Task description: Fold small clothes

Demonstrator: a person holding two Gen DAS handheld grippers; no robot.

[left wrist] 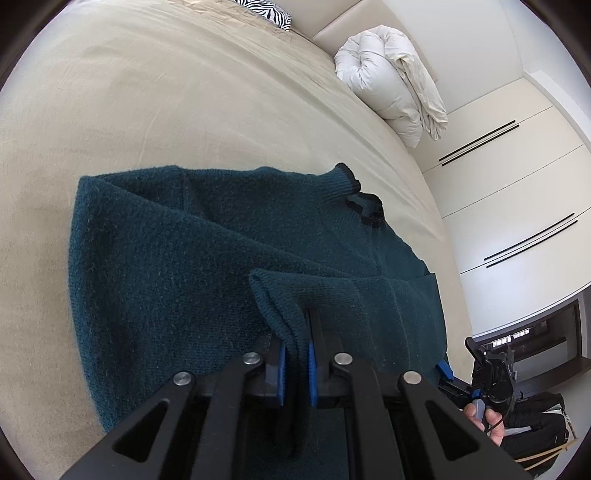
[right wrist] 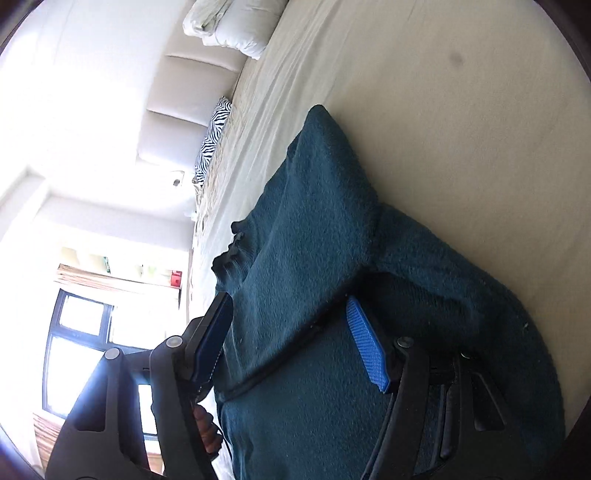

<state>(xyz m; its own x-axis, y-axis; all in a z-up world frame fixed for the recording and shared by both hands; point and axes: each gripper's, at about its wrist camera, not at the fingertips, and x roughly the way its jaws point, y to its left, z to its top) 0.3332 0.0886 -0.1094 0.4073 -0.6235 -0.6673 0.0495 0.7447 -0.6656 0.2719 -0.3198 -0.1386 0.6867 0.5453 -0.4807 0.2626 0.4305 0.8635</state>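
Your left gripper (left wrist: 295, 354) is pinched tight on a doubled edge of the dark teal knitted sweater (left wrist: 207, 258), the blue pads pressing a fold of wool between them, so that part of the garment rises off the surface in a small ridge while the rest lies spread on the beige bed sheet (left wrist: 147, 92). You hold it by the edge, it seems, so the fabric can be carried over the body of the sweater without dragging the lower layer along. The black-trimmed ribbed collar (left wrist: 364, 201) sits at the far end, toward the rolled white duvet (left wrist: 388, 77) and the zebra-print cushion (left wrist: 266, 13), which lie well apart from your work. Your right gripper (right wrist: 291, 339) stands with its fingers spread wide, one blue pad (right wrist: 367, 350) bare and the other at the sweater's edge, with a broad fold of teal wool lying between them but nothing clamped; it looks placed either to take a matching hold on that side or just after letting go, and the pictures do not settle which. The fold judged from here is only partly made
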